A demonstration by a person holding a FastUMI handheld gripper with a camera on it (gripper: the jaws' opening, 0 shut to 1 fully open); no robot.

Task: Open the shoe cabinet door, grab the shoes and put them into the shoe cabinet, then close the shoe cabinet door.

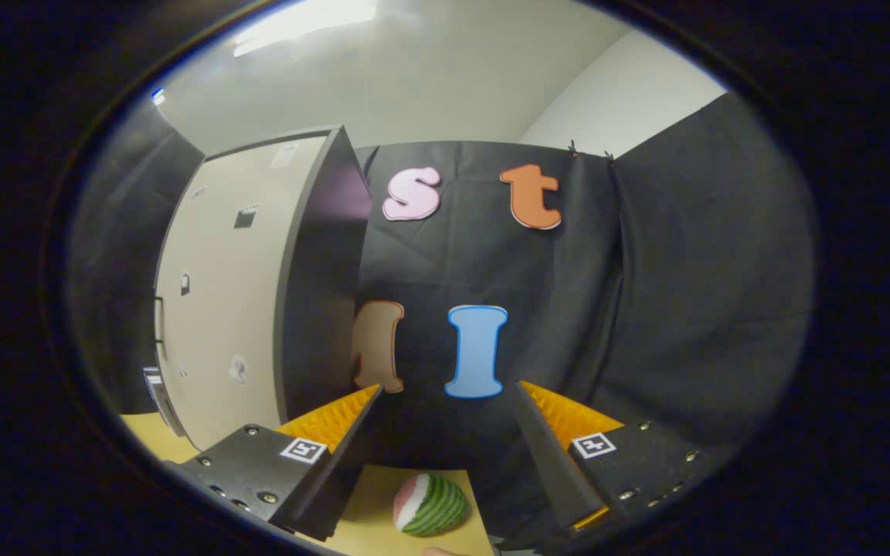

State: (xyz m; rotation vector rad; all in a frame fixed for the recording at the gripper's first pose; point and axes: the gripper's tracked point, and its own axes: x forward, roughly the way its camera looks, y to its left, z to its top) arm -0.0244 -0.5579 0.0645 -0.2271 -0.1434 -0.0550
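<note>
My tongs hang open, gripping nothing. Below and between the fingers, a green-striped watermelon-slice slipper lies on the tan wooden counter. The tall beige shoe cabinet stands ahead, left.

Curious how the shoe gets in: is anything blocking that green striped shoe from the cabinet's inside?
Yes: the cabinet's pale door looks shut, so it bars the way. The shoe lies low between the open fingers, with nothing visible between them and it.
</note>
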